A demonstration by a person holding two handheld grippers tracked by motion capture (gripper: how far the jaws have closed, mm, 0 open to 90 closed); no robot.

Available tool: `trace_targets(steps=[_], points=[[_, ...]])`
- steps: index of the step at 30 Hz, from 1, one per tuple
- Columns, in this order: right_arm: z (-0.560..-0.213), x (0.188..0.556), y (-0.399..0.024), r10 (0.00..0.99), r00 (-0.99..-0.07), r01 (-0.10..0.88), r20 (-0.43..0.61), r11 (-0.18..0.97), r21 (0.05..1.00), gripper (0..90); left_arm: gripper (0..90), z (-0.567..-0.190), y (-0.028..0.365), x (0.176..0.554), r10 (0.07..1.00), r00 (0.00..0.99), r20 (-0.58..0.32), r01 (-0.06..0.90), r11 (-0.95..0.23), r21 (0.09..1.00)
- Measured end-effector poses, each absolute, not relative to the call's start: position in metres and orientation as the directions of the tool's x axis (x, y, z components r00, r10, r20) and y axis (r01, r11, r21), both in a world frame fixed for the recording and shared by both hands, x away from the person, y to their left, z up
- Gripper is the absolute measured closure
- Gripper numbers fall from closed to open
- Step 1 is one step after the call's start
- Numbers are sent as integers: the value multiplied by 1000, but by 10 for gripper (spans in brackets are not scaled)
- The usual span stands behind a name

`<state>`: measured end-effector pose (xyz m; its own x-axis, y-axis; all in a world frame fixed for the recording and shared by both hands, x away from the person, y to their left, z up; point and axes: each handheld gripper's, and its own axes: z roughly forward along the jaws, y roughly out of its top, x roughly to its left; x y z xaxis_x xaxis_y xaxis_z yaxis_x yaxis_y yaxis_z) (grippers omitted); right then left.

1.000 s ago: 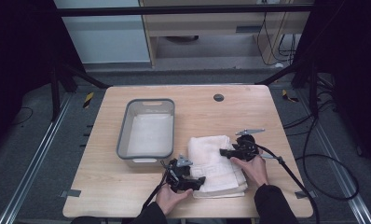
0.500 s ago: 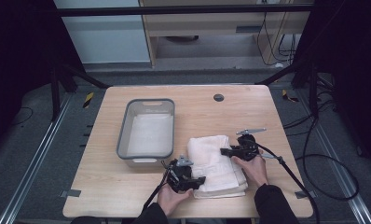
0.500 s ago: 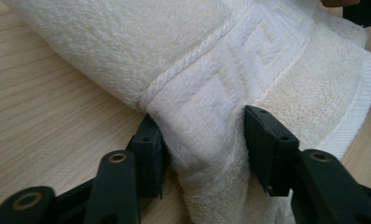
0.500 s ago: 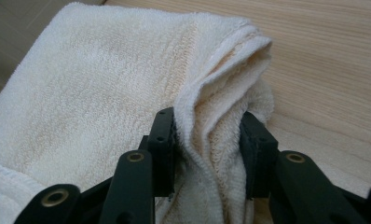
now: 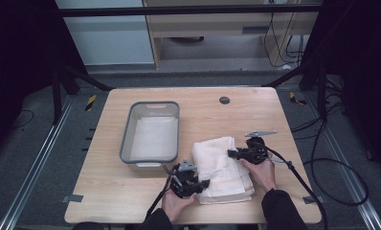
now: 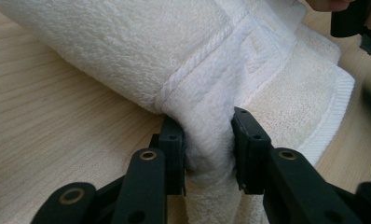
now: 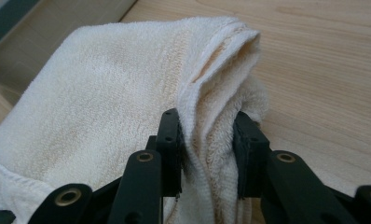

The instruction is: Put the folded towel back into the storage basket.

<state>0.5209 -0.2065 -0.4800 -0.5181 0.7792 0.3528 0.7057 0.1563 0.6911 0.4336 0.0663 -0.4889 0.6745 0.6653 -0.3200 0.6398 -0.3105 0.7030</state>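
A folded white towel (image 5: 222, 167) lies on the wooden table (image 5: 274, 115) near its front edge. My left gripper (image 5: 203, 185) has closed on the towel's near left corner; in the left gripper view (image 6: 208, 149) both pads pinch a bunched fold of towel (image 6: 137, 51). At the towel's right edge, my right gripper (image 5: 230, 154) has closed too, and in the right gripper view (image 7: 207, 154) its pads squeeze a doubled hem of the towel (image 7: 99, 93). A hand holds each gripper from the table's front.
A grey rectangular tub (image 5: 152, 132) stands on the table just left of and behind the towel. A small dark round disc (image 5: 224, 100) sits near the table's far edge. Cables (image 5: 318, 177) trail off to the right of the right gripper.
Both grippers stay almost where they were. Their jaws have closed onto the towel's edges, and the towel bunches slightly at the near left corner.
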Motion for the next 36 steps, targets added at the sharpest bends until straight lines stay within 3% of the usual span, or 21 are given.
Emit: trace_targets(steps=[18, 36], points=[[-427, 498, -210, 775, -553, 595, 305, 111, 796, 680, 681, -445, 74, 420, 645, 735, -210, 511, -324, 796], [-373, 487, -192, 789, -574, 482, 218, 111, 869, 679, 683, -401, 92, 415, 652, 742, -156, 432, -287, 855]])
